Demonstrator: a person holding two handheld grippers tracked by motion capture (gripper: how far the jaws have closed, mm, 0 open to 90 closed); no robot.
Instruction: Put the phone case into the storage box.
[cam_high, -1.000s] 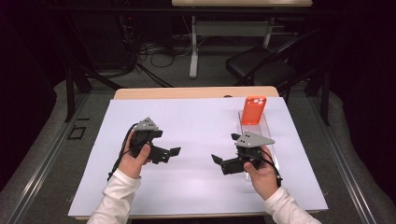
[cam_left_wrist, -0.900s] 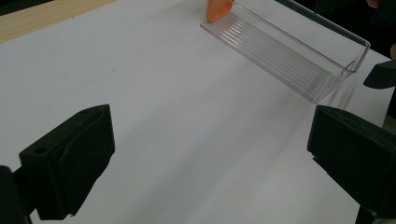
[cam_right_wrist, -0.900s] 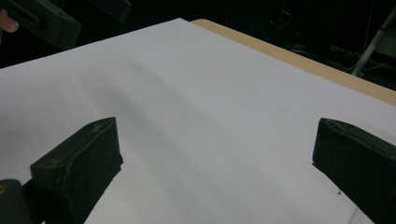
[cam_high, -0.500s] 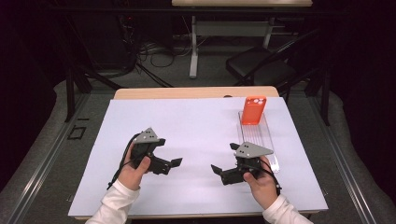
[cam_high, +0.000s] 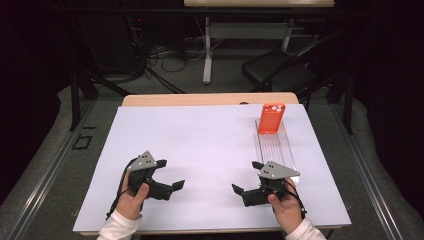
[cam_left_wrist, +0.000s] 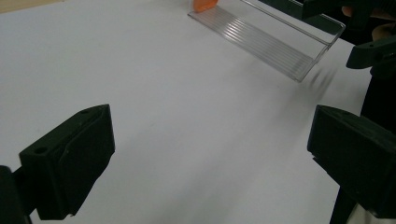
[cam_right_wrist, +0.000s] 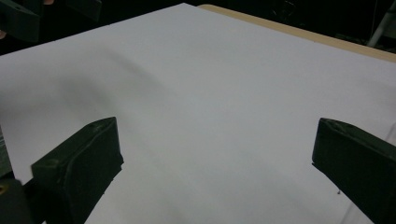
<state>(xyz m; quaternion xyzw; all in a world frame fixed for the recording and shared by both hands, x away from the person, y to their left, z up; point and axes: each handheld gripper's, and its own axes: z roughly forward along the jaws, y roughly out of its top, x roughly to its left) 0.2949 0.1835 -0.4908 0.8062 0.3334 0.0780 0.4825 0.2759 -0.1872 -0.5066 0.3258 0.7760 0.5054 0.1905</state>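
Left gripper view: two black jaws are seen standing wide apart, with nothing held between them and only the white sheet (cam_left_wrist: 187, 116) spread in the gap. Farther off, toward the top of that view, the clear ribbed plastic tray (cam_left_wrist: 275, 42) is seen lying flat on the sheet, and a corner of the orange phone (cam_left_wrist: 204, 4) is caught at its far end. The other gripper's dark parts are glimpsed at the right edge.

In the right gripper view the jaws are likewise seen spread wide and empty, with bare white sheet (cam_right_wrist: 224, 102) between them and the table's wooden edge (cam_right_wrist: 299, 35) beyond it.

In the high view the left gripper (cam_high: 176, 186) is held low over the near left part of the sheet (cam_high: 200, 145), its jaws pointed toward the middle. The right gripper (cam_high: 241, 193) is held at the near right, pointed back toward the left one, so the two face each other with open sheet between them. The tray (cam_high: 274, 147) is found just behind the right gripper, running away from the person along the sheet's right side. The phone (cam_high: 271, 118) is placed at the tray's far end, well apart from both grippers; whether it leans or lies flat cannot be told.
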